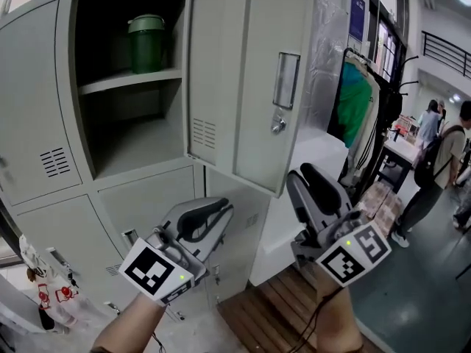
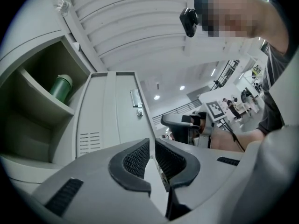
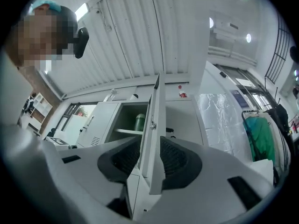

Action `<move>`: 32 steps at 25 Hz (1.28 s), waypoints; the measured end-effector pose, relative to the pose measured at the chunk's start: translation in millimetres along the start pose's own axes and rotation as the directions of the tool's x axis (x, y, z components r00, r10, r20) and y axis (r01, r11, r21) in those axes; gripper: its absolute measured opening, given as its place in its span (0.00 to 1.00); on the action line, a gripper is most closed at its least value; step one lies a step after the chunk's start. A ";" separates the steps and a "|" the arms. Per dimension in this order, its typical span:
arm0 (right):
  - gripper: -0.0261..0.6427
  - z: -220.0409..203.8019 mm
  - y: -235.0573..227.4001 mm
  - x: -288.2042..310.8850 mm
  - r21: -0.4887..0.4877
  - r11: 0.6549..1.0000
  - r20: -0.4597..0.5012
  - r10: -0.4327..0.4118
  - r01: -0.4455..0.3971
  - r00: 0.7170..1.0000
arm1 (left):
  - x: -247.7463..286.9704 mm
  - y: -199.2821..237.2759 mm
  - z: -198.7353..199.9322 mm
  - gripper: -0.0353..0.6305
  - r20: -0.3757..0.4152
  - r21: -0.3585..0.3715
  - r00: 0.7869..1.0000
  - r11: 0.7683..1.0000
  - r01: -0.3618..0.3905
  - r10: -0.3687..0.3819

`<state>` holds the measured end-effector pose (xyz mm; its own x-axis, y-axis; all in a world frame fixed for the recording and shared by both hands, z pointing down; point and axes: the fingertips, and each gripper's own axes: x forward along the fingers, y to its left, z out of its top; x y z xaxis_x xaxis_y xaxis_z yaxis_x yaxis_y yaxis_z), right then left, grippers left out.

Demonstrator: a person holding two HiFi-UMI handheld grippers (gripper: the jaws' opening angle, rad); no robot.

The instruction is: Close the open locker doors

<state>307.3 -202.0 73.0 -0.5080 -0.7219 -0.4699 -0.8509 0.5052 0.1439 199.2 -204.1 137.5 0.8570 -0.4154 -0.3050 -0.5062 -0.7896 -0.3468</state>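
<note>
The grey locker door [image 1: 246,79] is swung wide open at the top of the lockers. A green bottle [image 1: 146,43] is seen on the shelf [image 1: 129,81] inside. The right gripper [image 1: 303,176] is held up just under the door's bottom edge with its jaws apart. The door edge is lined up between them, but it does not seem to be touched. The left gripper [image 1: 218,213] is held in front of a closed lower door [image 1: 147,197], its jaws almost together with nothing in them.
</note>
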 end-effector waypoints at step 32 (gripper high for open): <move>0.17 -26.2 -19.8 17.9 0.089 0.992 0.030 0.089 -0.091 0.996 | 9.5 12.3 -29.0 0.12 -0.053 0.008 0.990 0.992 -0.129 0.129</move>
<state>311.6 -237.3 84.5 -0.5773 -0.6598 -0.4809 -0.7860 0.6087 0.1084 203.9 -230.8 156.1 0.7883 -0.5371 -0.3001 -0.6132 -0.7257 -0.3121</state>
